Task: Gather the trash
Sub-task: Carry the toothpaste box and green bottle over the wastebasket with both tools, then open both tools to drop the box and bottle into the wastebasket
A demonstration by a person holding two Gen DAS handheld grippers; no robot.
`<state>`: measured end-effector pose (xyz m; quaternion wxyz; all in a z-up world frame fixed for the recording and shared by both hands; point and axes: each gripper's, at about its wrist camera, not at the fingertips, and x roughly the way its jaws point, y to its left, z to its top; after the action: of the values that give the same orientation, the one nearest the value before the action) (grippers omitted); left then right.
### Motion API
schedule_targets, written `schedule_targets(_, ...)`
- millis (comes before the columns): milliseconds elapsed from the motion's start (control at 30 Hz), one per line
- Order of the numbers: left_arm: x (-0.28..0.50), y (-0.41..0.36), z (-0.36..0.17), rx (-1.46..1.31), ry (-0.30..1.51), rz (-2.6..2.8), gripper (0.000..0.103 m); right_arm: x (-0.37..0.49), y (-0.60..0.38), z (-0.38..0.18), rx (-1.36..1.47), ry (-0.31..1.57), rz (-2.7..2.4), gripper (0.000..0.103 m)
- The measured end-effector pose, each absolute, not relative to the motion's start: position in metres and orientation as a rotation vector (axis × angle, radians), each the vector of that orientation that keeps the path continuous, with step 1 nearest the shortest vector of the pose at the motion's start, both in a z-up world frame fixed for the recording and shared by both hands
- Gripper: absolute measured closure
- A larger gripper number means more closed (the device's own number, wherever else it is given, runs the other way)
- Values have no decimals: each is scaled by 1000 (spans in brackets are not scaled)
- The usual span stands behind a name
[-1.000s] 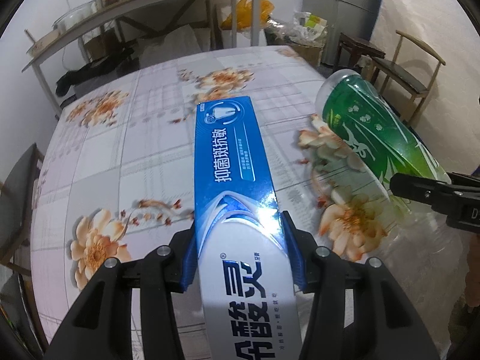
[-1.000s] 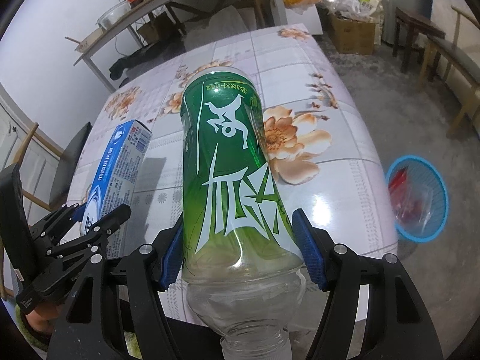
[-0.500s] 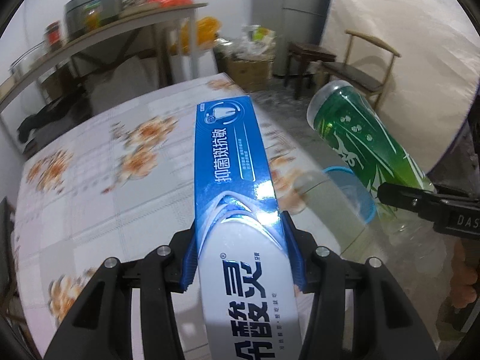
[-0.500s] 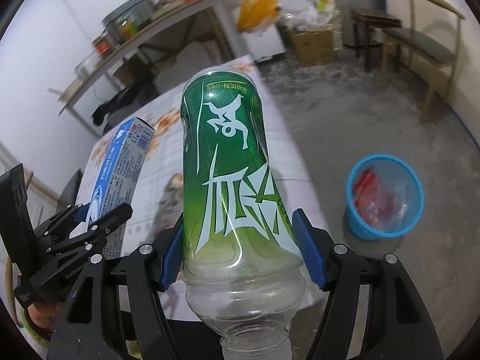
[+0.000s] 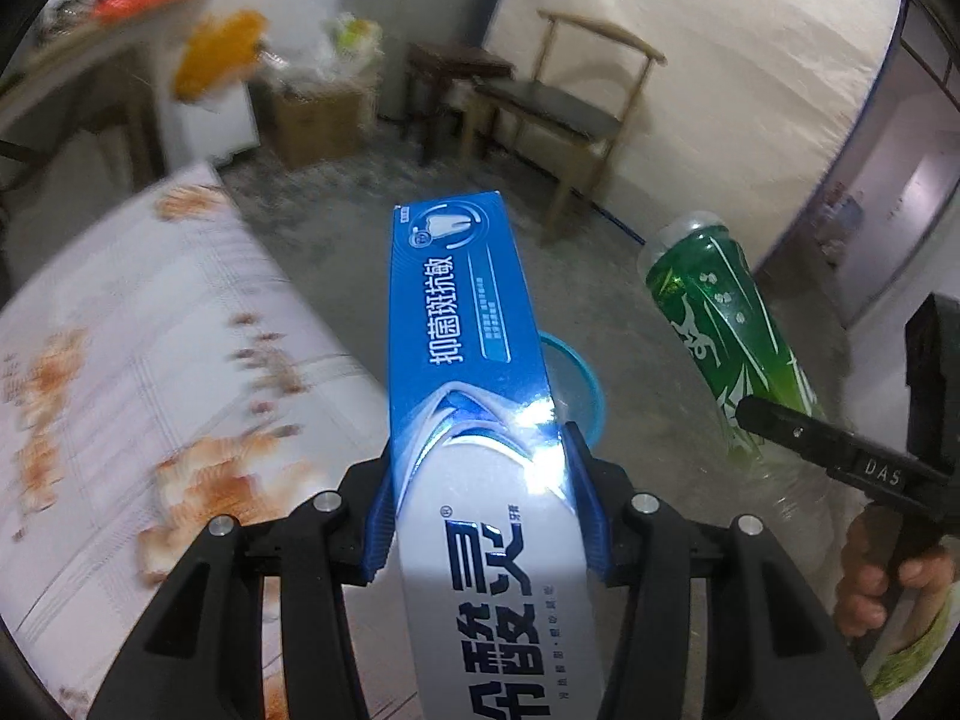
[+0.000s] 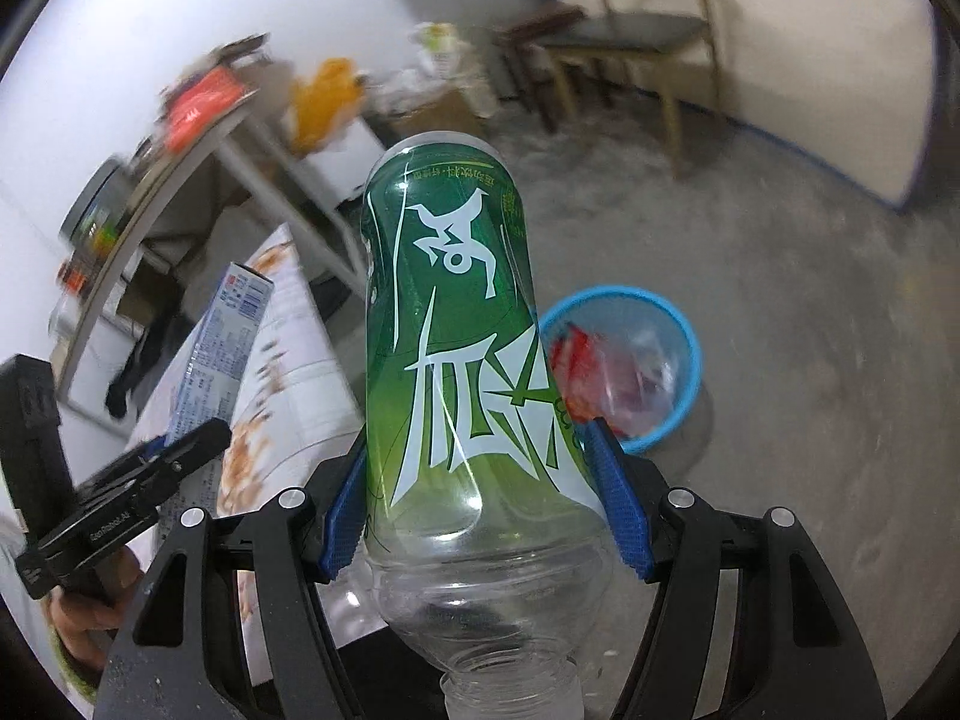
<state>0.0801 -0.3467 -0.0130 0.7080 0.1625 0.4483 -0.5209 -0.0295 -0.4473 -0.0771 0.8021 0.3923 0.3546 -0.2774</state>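
My left gripper [image 5: 483,504] is shut on a blue and white toothpaste box [image 5: 468,324], held in the air past the table's edge. My right gripper [image 6: 483,492] is shut on an empty green-labelled plastic bottle [image 6: 456,324], its open mouth toward the camera. The bottle also shows at the right of the left wrist view [image 5: 720,330], and the box at the left of the right wrist view [image 6: 222,342]. A blue waste basket [image 6: 672,324] with a clear bag and red wrapper stands on the floor beyond the bottle; its rim peeks out behind the box [image 5: 585,384].
The flower-patterned table [image 5: 150,360] lies to the left. A wooden chair [image 5: 570,114] and a dark stool [image 5: 450,78] stand by the far wall, with a cardboard box [image 5: 312,120] beside them. A cluttered shelf table [image 6: 198,138] is at the back left. Grey concrete floor surrounds the basket.
Both grippers have swung right, away from the table, with the box and bottle still held. The basket now sits nearer the middle of both views.
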Motion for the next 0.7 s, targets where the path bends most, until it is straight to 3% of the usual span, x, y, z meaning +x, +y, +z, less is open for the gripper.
schedule_targets(200, 79, -417, -56, 412, 1142, -1187, 55, -31, -487, -131, 1062, 797, -588, 39)
schedule_targets(433, 87, -492, -82, 422, 1187, -1198, 53, -8, -536, -172, 1156, 793, -585, 37)
schedule_targets(533, 99, -518, -85, 398, 1139, -1149, 22, 6, -566, -191, 1167, 731, -630, 23)
schedule_targets(700, 108, -515, -87, 343, 1149, -1136, 20, -10, -573, -232, 1278, 724, -685, 22)
